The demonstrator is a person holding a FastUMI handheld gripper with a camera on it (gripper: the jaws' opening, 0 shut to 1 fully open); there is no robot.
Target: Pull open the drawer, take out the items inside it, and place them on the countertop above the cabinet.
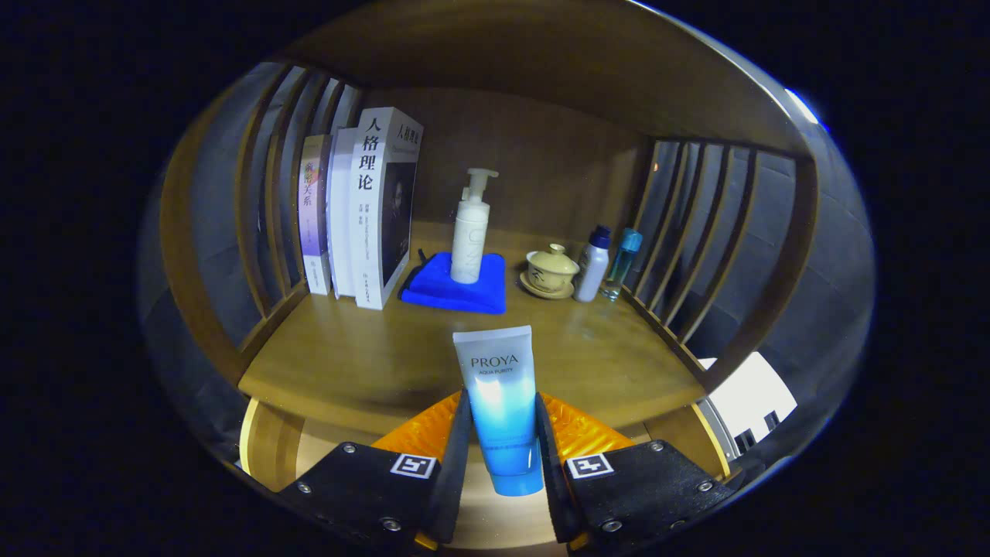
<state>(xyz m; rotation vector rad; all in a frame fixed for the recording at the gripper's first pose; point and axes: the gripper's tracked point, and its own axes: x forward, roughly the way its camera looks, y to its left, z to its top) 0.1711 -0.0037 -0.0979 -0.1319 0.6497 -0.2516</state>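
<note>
Wooden walls and thin wooden bars stand around a brown wooden bench [371,363], and a wooden board hangs over it like a roof. Light shines on the smooth top.

Down low, the gripper [501,445] holds a blue and white tube [499,402]. One finger presses on each side of the tube, so the tube sits tight between them. The tube stands up with its flat white end on top and its blue cap at the bottom. The cap end hangs below the front edge of the bench, over a pale wooden space [267,445] under it. I cannot tell if that space is the drawer.

Far past the fingers, at the back of the bench, there are more things. Three books [360,209] stand up side by side next to the bars on one side. Just beside the books lies a folded blue cloth [456,290]. A tall white pump bottle [470,232] stands on the cloth. Next to the cloth sits a small tan cup with a lid [551,267] on a little saucer [545,292]. Just beside the cup stands a small white bottle with a dark cap [593,263]. Right next to that one is a thin see-through bottle with a blue cap [623,263], close to the bars on the other side.

The middle of the bench, between the tube and the back things, is bare wood.
</note>
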